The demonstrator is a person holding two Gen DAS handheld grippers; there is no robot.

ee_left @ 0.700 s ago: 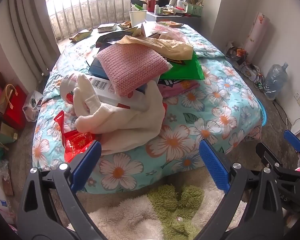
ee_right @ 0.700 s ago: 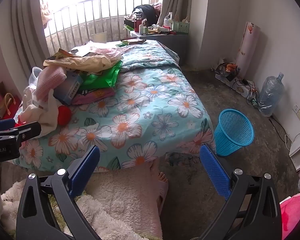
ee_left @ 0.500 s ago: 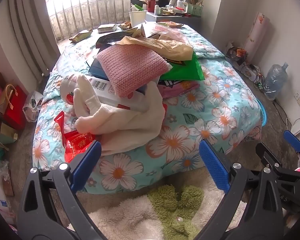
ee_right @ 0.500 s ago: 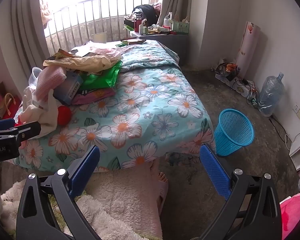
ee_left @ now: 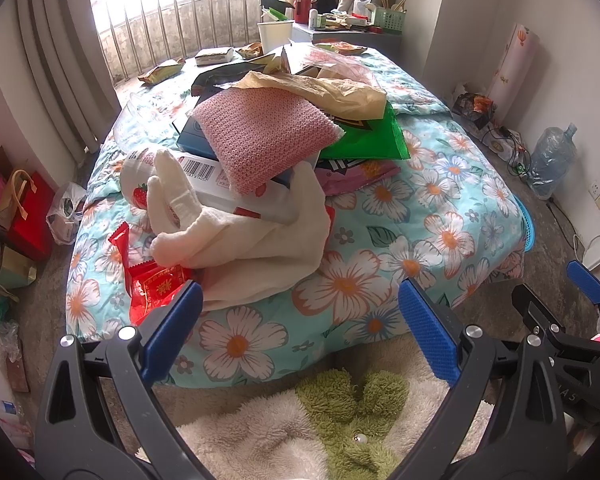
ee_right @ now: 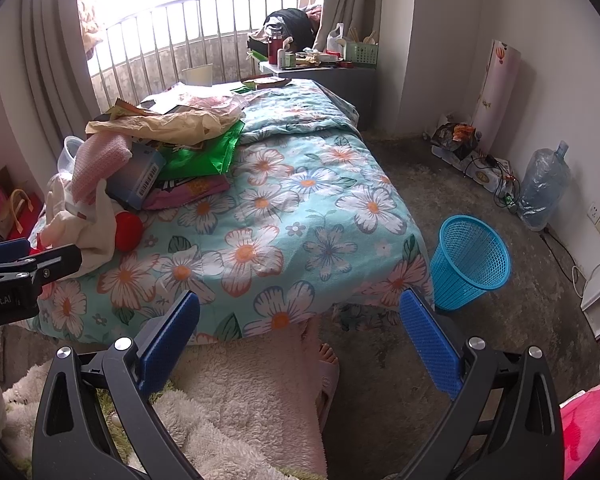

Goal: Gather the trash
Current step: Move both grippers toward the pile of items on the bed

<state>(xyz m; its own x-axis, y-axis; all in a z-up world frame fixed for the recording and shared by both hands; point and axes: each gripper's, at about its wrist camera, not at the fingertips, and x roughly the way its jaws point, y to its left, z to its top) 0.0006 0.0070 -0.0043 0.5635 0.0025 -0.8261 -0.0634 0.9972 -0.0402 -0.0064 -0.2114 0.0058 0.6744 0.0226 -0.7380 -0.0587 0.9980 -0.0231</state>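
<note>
A floral bed (ee_left: 452,208) carries a heap of litter: a red snack wrapper (ee_left: 156,284), a green bag (ee_left: 364,140), a tan paper bag (ee_left: 324,88), a pink knitted cloth (ee_left: 256,136) and a cream garment (ee_left: 256,236). My left gripper (ee_left: 296,320) hangs open over the bed's near edge, nothing between its blue pads. My right gripper (ee_right: 300,324) is open too, above the bed's foot, empty. A blue mesh bin (ee_right: 468,256) stands on the floor right of the bed. The green bag (ee_right: 200,156) also shows in the right wrist view.
A person's fluffy robe (ee_right: 244,400) and slippered foot (ee_right: 326,368) fill the space below the grippers. A water jug (ee_right: 544,188) and cables lie by the right wall. A cluttered side table (ee_right: 320,64) stands beyond the bed; red bags (ee_left: 24,216) sit at the left.
</note>
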